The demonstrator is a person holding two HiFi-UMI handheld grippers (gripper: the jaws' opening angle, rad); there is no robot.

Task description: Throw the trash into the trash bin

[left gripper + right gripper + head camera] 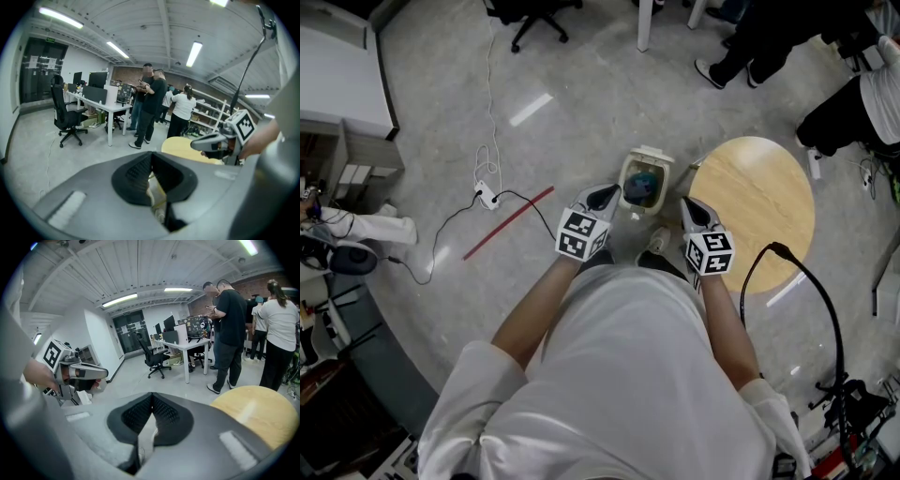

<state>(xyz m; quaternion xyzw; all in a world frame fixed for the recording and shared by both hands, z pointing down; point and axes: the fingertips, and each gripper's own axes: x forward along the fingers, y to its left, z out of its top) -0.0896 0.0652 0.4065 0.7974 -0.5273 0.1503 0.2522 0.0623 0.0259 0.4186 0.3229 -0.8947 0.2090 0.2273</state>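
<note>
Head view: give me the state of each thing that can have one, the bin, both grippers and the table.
trash bin: top open, blue-green trash inside.
left gripper: jaws shut, nothing held.
right gripper: jaws shut, nothing held.
round table: upright, just right of the bin.

Bright, even light from long white ceiling tube lamps (194, 52); glare streaks the glossy grey floor (581, 122); both gripper views bulge, corners dark.

round wooden table (759, 211) and red strip (508, 223) share the floor (581, 103).
</note>
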